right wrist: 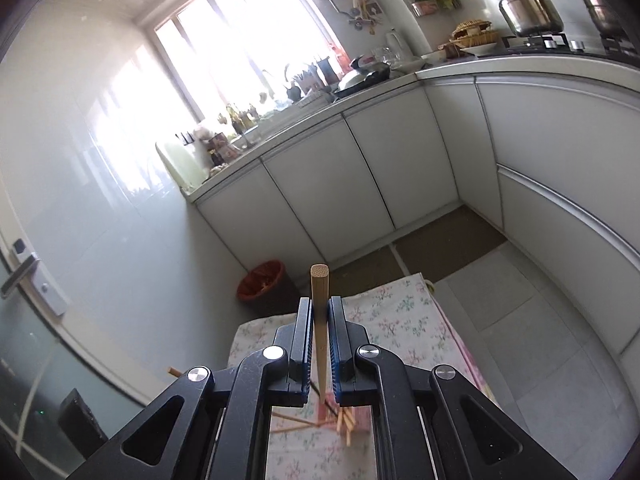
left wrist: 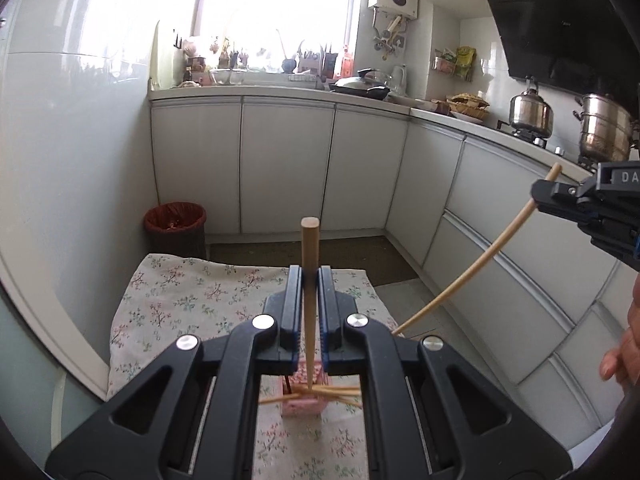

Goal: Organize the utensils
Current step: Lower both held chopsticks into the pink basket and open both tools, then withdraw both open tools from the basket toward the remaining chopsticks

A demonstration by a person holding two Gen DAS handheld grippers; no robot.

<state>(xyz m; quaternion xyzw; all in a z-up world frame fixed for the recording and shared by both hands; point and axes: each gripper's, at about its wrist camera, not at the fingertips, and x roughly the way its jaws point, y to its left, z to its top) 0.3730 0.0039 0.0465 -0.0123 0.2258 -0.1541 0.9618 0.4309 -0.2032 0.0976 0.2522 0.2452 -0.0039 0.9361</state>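
My left gripper [left wrist: 310,272] is shut on a wooden chopstick [left wrist: 310,248] that stands upright between its pads, blunt end up. Below it, a pink holder [left wrist: 302,402] sits on the floral cloth [left wrist: 192,304] with several chopsticks lying across its top. At the right, my right gripper [left wrist: 540,196] is shut on a second chopstick [left wrist: 480,260] that slants down toward the cloth. In the right wrist view, that gripper [right wrist: 320,304] pinches its chopstick [right wrist: 320,280] upright above the pink holder [right wrist: 360,418] and the loose chopsticks [right wrist: 346,424].
A bin with a red liner [left wrist: 176,220] stands on the floor beyond the cloth-covered table. White cabinets [left wrist: 288,164] line the back and right walls, and a kettle [left wrist: 530,110] sits on the stove. A person's hand [left wrist: 622,354] shows at the right edge. A door handle [right wrist: 20,276] is at the left.
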